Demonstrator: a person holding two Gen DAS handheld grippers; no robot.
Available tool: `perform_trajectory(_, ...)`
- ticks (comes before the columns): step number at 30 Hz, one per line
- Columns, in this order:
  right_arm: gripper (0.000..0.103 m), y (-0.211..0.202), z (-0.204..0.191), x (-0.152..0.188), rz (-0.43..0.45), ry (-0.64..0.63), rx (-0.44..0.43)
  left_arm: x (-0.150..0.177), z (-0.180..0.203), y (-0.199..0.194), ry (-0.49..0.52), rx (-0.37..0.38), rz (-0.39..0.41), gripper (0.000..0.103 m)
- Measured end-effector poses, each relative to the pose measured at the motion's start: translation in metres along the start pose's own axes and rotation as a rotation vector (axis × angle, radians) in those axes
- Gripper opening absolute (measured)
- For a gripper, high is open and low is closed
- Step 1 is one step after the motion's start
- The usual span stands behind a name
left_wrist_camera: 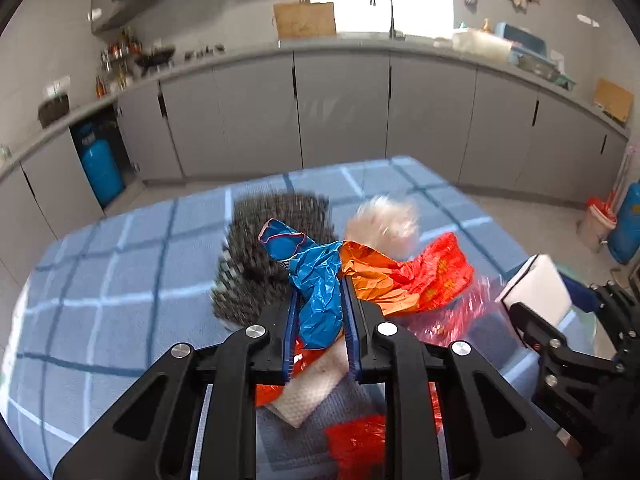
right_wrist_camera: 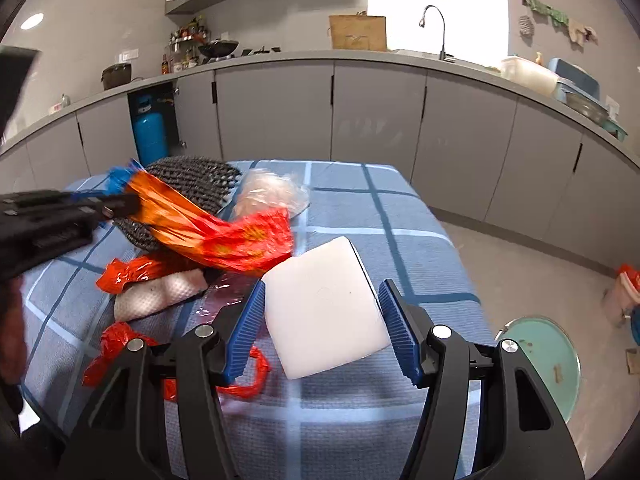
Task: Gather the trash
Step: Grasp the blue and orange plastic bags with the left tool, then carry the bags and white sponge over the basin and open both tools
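Carrying a blue-orange wrapper [left_wrist_camera: 320, 292] clamped in my left tool [left_wrist_camera: 320, 336]; right tool [right_wrist_camera: 322, 330] grips a white block [right_wrist_camera: 324, 312]. Next: I judge both need a bin.

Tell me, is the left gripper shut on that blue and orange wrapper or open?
Shut on it. The left gripper pinches the blue and orange wrapper between its blue pads, lifted above the table.

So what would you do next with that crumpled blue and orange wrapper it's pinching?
Probably carry it over the dark woven basket and let go. The left gripper is shut on the blue and orange wrapper, lifted off the checked tablecloth, with the basket just beyond it. The right gripper holds a white block.
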State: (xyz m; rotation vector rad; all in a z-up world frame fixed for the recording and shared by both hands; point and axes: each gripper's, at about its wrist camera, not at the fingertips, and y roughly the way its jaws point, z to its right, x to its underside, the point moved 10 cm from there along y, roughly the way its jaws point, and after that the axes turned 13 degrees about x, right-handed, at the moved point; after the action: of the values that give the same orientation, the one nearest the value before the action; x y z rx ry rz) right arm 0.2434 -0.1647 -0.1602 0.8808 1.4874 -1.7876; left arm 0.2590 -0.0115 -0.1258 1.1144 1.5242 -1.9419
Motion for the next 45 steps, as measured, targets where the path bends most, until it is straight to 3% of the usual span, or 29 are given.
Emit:
perform_trajectory(7, 0.059, -0.009, 0.019, -0.003, 0.029, 0.038, 0.024, -0.034, 0.007, -0.032, 0.093, -0.118, 0.137, 0.02)
perform_trajectory(13, 0.059, -0.012, 0.043, -0.003, 0.041, 0.074, 0.054, -0.048, 0.029, -0.035, 0.136, -0.106, 0.165, 0.02)
perform_trajectory(21, 0.059, -0.01, 0.087, 0.0, 0.042, 0.131, 0.116, -0.061, 0.078, -0.016, 0.188, -0.026, 0.163, 0.02)
perform_trajectory(28, 0.059, 0.0, 0.152, 0.021, 0.006, 0.19, 0.22, -0.068, 0.144, 0.012, 0.276, 0.068, 0.149, 0.02)
perform_trajectory(45, 0.059, 0.035, 0.28, 0.095, -0.12, 0.301, 0.403, -0.036, 0.276, 0.078, 0.409, 0.249, 0.067, 0.02)
